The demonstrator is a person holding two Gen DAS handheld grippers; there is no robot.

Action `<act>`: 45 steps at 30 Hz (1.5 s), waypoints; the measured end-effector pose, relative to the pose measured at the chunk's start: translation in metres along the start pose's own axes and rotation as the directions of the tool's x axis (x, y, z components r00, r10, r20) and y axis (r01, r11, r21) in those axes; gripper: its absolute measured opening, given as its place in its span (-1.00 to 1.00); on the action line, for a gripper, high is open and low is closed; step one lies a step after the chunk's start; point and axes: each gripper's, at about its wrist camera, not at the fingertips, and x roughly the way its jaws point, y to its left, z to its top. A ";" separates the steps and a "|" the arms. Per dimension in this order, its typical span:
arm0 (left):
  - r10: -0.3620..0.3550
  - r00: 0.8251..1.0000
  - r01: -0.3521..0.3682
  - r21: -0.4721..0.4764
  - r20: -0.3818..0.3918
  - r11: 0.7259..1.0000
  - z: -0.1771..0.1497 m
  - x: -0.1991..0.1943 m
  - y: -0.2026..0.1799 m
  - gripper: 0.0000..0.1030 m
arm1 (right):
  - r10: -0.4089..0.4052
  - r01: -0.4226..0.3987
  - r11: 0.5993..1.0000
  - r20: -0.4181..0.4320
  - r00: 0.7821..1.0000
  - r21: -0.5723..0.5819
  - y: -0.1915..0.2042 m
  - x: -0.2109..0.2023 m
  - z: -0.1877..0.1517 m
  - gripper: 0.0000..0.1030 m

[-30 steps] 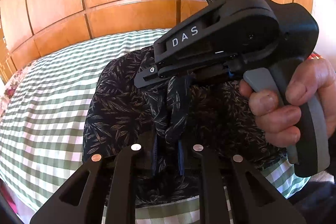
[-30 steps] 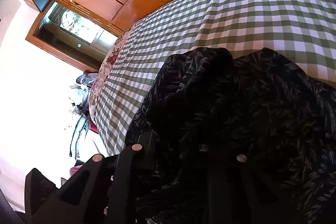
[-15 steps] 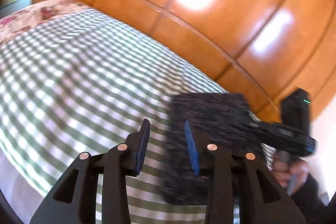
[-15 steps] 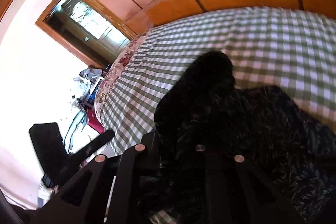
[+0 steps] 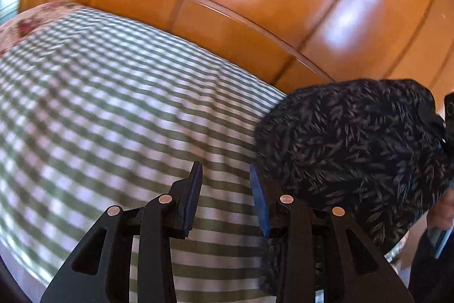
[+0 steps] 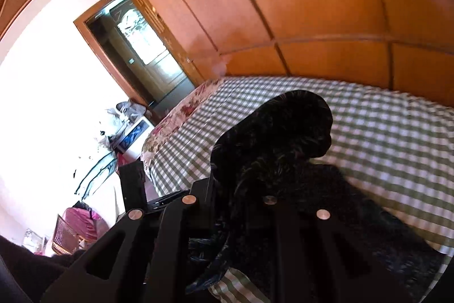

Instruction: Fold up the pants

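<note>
Overhead, the right gripper (image 6: 235,189) clamps dark leaf-print fabric pants (image 5: 354,149), likely lifting them to fold; the left gripper (image 5: 225,195) gapes empty.

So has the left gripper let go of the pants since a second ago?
Yes. The left gripper is open and empty, now left of the pants, over the checked bedspread.

One pants (image 5: 349,149), two tools, one bed (image 5: 113,104).
</note>
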 end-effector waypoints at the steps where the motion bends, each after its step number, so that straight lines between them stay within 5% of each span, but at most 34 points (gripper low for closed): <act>1: -0.018 1.000 0.018 0.018 -0.010 1.000 -0.001 0.003 -0.009 -0.36 | -0.009 0.009 1.000 0.007 1.000 0.001 -0.001 -0.006 -0.001 -0.76; 8: -0.135 0.983 0.153 0.151 -0.125 0.977 -0.024 0.033 -0.067 -0.36 | -0.104 0.101 0.994 0.056 0.993 0.051 -0.036 -0.063 -0.032 -0.76; 13: -0.168 0.951 0.228 0.225 -0.258 0.947 -0.053 0.056 -0.099 -0.36 | -0.208 0.200 0.966 0.037 0.977 0.162 -0.081 -0.085 -0.072 -0.76; 17: -0.165 0.932 0.258 0.270 -0.324 0.928 -0.073 0.070 -0.115 -0.36 | -0.285 0.270 0.914 0.008 0.958 0.304 -0.131 -0.096 -0.114 -0.76; 25: -0.137 0.931 0.252 0.322 -0.339 0.913 -0.084 0.081 -0.126 -0.36 | -0.309 0.288 0.815 -0.042 0.950 0.503 -0.194 -0.090 -0.172 -0.53; 33: -0.164 0.931 0.267 0.302 -0.326 0.915 -0.081 0.074 -0.128 -0.36 | -0.351 0.290 0.817 0.030 0.936 0.499 -0.172 -0.148 -0.183 -0.42; 36: -0.179 0.933 0.277 0.301 -0.313 0.912 -0.079 0.067 -0.127 -0.36 | -0.341 0.304 0.843 0.004 0.940 0.444 -0.146 -0.145 -0.184 -0.20; 40: -0.184 0.940 0.276 0.326 -0.287 0.904 -0.077 0.058 -0.126 -0.36 | -0.359 0.359 0.855 -0.074 0.931 0.374 -0.127 -0.114 -0.188 -0.19; 41: -0.185 0.942 0.276 0.333 -0.281 0.902 -0.076 0.055 -0.126 -0.36 | -0.388 0.398 0.845 -0.104 0.916 0.356 -0.127 -0.107 -0.191 -0.25; 42: -0.182 0.944 0.273 0.344 -0.275 0.898 -0.076 0.053 -0.127 -0.36 | -0.423 0.442 0.831 -0.133 0.896 0.337 -0.127 -0.101 -0.192 -0.61; 43: -0.179 0.947 0.270 0.356 -0.269 0.895 -0.076 0.051 -0.127 -0.36 | -0.440 0.462 0.825 -0.145 0.886 0.326 -0.127 -0.098 -0.192 -0.76; 45: -0.173 0.949 0.267 0.384 -0.263 0.884 -0.077 0.046 -0.127 -0.36 | -0.458 0.480 0.823 -0.144 0.877 0.305 -0.124 -0.101 -0.194 -0.84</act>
